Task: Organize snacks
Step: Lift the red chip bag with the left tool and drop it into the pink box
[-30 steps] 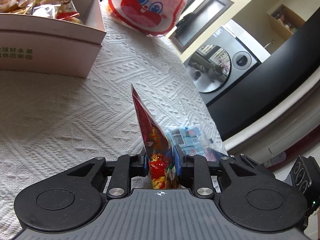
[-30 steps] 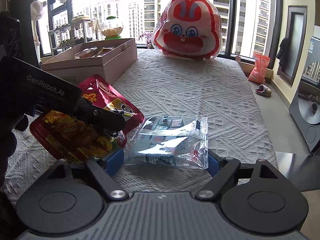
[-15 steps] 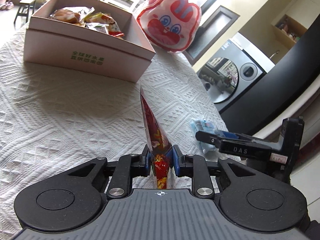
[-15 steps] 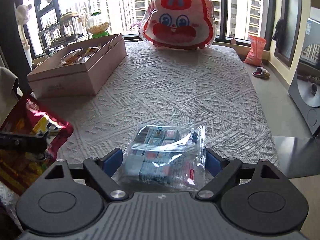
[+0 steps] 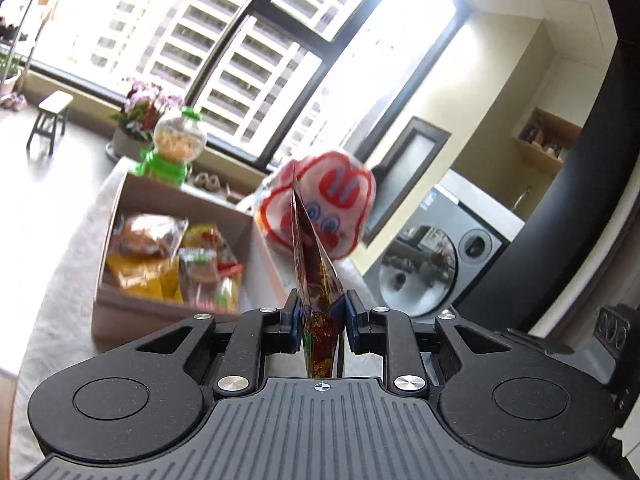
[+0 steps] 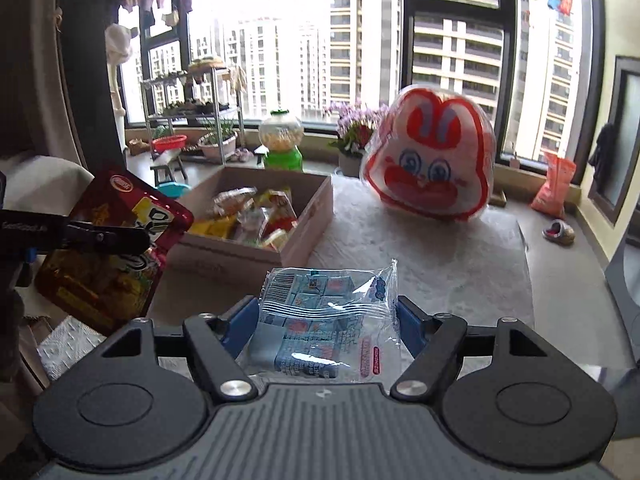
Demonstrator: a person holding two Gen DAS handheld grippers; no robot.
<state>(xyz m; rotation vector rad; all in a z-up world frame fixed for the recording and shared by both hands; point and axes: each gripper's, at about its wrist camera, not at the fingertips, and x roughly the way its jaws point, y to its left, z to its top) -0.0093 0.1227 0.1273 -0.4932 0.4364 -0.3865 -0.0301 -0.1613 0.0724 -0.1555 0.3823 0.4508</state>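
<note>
My left gripper (image 5: 322, 314) is shut on a red snack bag (image 5: 314, 276), held edge-on and raised above the table. The same red bag (image 6: 108, 248) shows at the left of the right wrist view, clamped by the left gripper (image 6: 136, 240). My right gripper (image 6: 326, 316) is shut on a clear packet of blue candies (image 6: 328, 320), lifted off the table. An open pink cardboard box (image 5: 120, 316) with several snack packs lies ahead and to the left; it also shows in the right wrist view (image 6: 304, 236).
A large red-and-white rabbit-face bag (image 6: 432, 164) stands at the table's far end, also in the left wrist view (image 5: 344, 208). A white textured cloth (image 6: 440, 264) covers the table. A green candy dispenser (image 6: 282, 142) sits behind the box. A washing machine (image 5: 436, 264) is right.
Both grippers have risen off the table with their packs and tilted up toward the window. The blue packet has left the cloth. The box now lies closer ahead.
</note>
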